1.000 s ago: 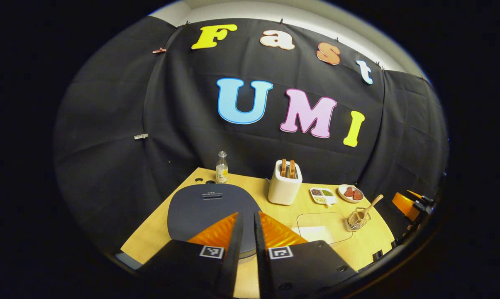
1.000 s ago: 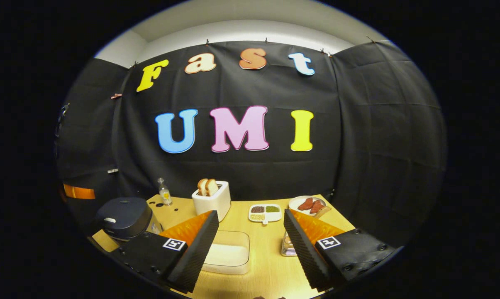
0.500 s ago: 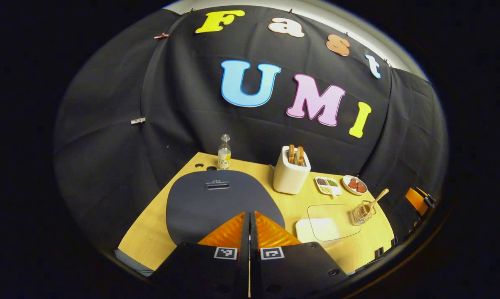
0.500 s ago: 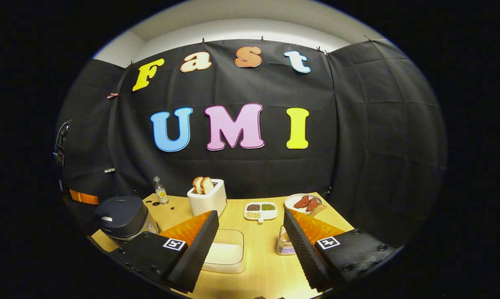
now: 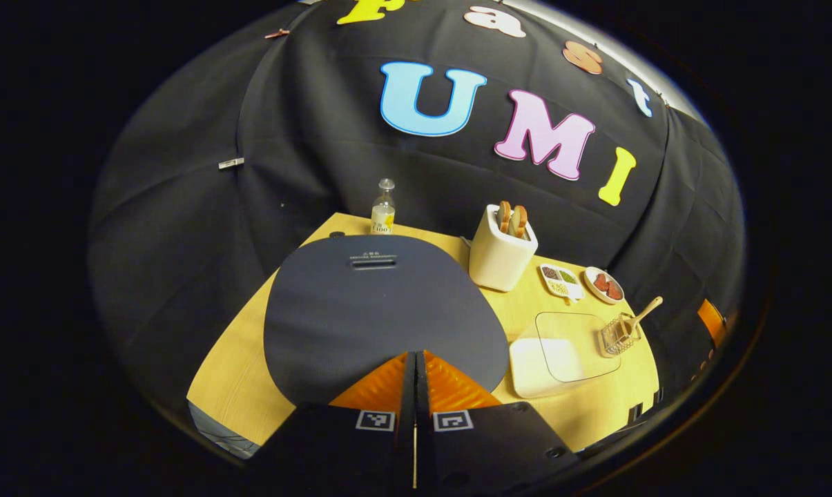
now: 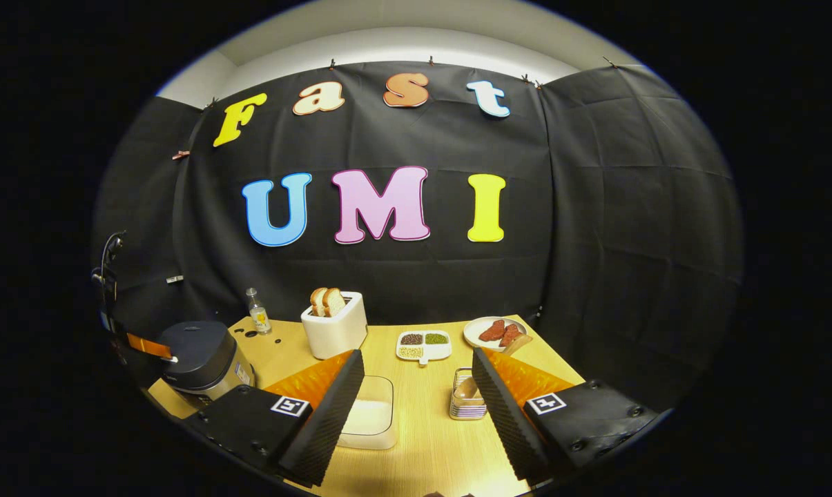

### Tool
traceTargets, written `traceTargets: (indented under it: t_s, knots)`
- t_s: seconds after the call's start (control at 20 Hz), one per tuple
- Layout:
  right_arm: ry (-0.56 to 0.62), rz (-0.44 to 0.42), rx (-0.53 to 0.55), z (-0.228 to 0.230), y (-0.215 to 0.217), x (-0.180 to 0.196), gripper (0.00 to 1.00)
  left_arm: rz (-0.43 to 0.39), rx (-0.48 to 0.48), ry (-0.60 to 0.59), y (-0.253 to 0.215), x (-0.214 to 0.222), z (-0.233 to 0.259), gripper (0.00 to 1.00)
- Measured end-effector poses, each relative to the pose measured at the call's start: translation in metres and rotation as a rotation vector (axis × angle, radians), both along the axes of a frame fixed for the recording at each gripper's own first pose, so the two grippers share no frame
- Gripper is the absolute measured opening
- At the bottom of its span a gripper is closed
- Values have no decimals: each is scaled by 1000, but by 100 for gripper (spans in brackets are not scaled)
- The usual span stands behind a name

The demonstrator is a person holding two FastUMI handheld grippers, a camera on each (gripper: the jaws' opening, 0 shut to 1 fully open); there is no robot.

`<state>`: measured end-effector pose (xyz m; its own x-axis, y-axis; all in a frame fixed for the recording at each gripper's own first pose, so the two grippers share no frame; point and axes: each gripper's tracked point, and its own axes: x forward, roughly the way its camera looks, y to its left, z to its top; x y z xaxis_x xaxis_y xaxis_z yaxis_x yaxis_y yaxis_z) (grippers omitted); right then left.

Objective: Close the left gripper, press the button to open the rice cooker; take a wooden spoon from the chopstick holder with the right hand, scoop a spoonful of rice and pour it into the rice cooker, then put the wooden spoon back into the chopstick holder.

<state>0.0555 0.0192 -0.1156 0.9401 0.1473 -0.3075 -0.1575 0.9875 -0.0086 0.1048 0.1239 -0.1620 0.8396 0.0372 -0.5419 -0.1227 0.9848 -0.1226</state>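
In the left gripper view the left gripper (image 5: 416, 359), fingers pressed together, sits over the near edge of the dark grey, rounded rice cooker (image 5: 381, 304), whose lid is down (its button is hidden from here). To the right, past a clear plastic box of white rice (image 5: 560, 345), a wooden spoon (image 5: 642, 312) leans in the wire chopstick holder (image 5: 618, 335). In the right gripper view the right gripper (image 6: 419, 386) is spread wide and empty above the pale wooden table (image 6: 429, 442), one finger partly hiding the holder.
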Motion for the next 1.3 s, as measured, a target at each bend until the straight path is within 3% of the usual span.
traceTargets:
  t_s: [0.4, 0.5, 0.7, 1.0, 1.1, 1.3]
  knots:
    - [78, -13, 56, -14, 7, 8, 99, 4, -69, -16, 1, -4, -5, 7]
    - [68, -12, 50, -14, 5, 12, 99, 1, -30, -7, 1, -4, -7, 7]
    - [66, -12, 41, -18, -3, 13, 99, -12, 140, 26, -1, -3, -14, 7]
    - [46, -23, 40, -14, -16, 20, 99, 5, 181, -17, -3, -4, 0, 7]
    - [33, -35, 40, -11, -23, 27, 99, 46, 258, -108, -4, -4, 27, 7]
    - [-1, -50, 17, -4, -43, 47, 99, 131, 423, -396, -20, -2, 136, 8]
